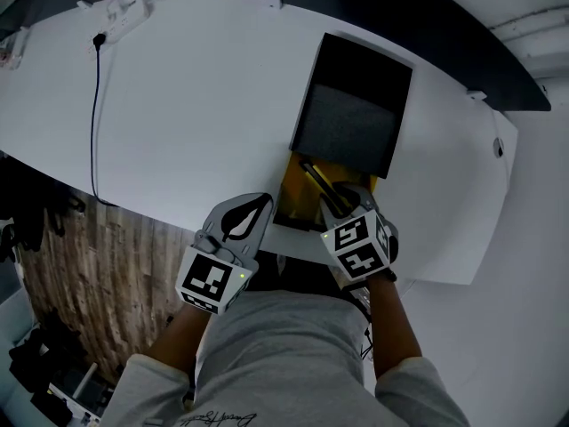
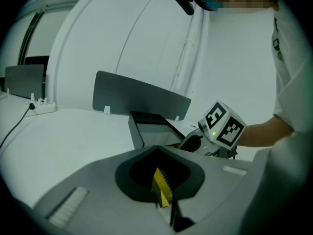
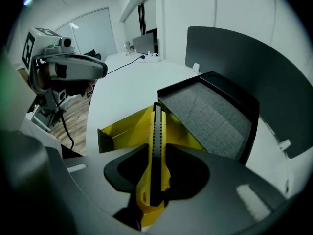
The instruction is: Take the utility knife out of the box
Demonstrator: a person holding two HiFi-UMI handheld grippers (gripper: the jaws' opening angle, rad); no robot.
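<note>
An open yellow box (image 1: 296,199) lies near the front edge of the white table (image 1: 196,105), and its black foam-lined lid (image 1: 353,114) rests just beyond it. My right gripper (image 1: 343,206) is shut on the yellow and black utility knife (image 3: 155,148). The knife points up out of the box (image 3: 124,129) towards the lid (image 3: 212,112). In the head view the knife (image 1: 316,181) slants over the box. My left gripper (image 1: 265,205) sits at the box's left side, shut on a yellow edge of the box (image 2: 162,187). The right gripper (image 2: 215,131) shows beyond it.
A black cable (image 1: 95,105) runs from a white power strip (image 1: 126,12) across the table's left part and off its front edge. A grey divider panel (image 2: 142,97) stands at the table's far edge. Wooden floor (image 1: 98,265) lies below on the left.
</note>
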